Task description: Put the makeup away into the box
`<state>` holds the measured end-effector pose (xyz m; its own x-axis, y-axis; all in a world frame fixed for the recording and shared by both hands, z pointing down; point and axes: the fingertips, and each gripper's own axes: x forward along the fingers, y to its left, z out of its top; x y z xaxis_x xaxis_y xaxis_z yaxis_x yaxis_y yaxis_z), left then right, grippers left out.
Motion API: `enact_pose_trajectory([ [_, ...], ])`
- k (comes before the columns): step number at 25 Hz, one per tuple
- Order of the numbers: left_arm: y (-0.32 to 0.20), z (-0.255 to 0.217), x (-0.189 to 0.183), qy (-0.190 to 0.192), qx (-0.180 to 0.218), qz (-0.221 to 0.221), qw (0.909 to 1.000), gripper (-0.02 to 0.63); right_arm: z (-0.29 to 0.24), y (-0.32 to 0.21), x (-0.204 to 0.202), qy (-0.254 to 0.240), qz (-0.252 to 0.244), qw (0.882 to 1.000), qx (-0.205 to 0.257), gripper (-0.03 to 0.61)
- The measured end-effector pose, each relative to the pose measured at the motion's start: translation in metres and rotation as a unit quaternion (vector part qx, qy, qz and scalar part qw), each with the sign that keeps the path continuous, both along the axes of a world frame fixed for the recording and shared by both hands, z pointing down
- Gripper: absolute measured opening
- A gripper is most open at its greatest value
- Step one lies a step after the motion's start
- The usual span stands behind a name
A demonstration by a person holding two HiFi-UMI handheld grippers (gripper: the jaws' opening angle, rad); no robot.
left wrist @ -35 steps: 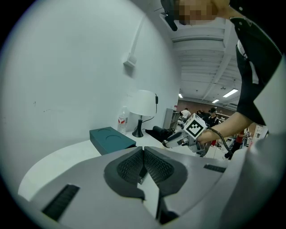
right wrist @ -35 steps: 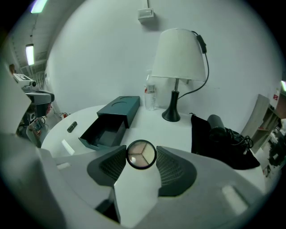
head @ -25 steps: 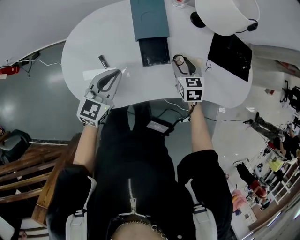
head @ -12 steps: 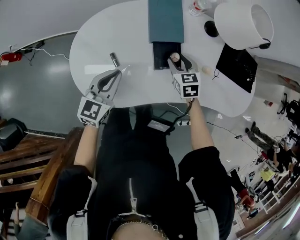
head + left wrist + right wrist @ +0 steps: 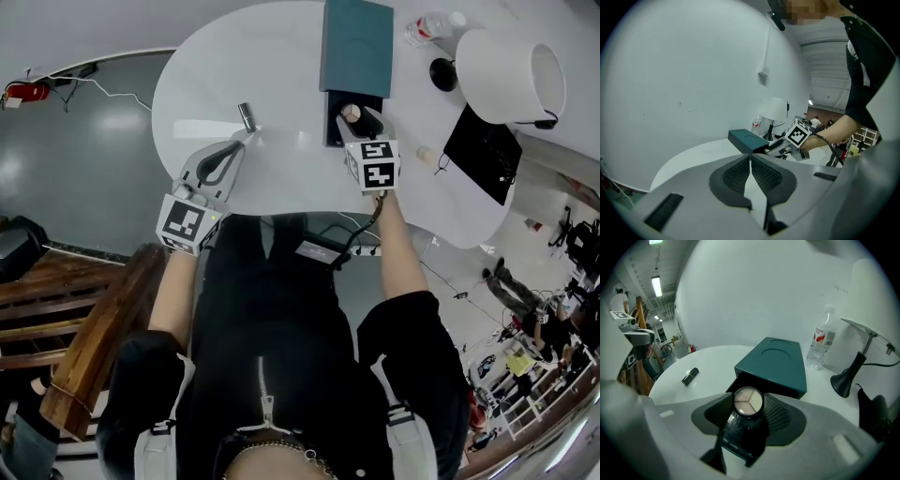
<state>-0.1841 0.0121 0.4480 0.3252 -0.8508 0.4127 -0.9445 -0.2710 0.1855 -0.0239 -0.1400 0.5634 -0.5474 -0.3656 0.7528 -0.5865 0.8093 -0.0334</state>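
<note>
White oval counter, seen from above.

Flat teal rectangular box lies at top centre of the head view. Its dark inner drawer is slid out towards the person.

Right gripper: fingers are closed on a small round compact with a three-part pale powder pan, one finger on each side of its rim. In the right gripper view the compact sits low and central, over the open drawer and just in front of the teal sleeve's mouth. Whether it touches the drawer floor cannot be told.

Left gripper is left of centre in the head view, over the counter. In the left gripper view its ribbed fingers are pressed together at the tips with nothing between them.

A small dark lipstick tube lies on the counter just beyond the left gripper's tips, well apart from the box.

At upper right are a clear plastic water bottle with a red label and a white-shaded lamp.
</note>
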Motion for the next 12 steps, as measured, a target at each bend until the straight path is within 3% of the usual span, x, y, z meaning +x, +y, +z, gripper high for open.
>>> enact_pose_trajectory([
  [12,0.005,0.007,-0.022,0.007,-0.008,-0.023,0.9997,0.014,0.023,-0.008,-0.015,0.039,-0.008,0.999,-0.023,0.211],
])
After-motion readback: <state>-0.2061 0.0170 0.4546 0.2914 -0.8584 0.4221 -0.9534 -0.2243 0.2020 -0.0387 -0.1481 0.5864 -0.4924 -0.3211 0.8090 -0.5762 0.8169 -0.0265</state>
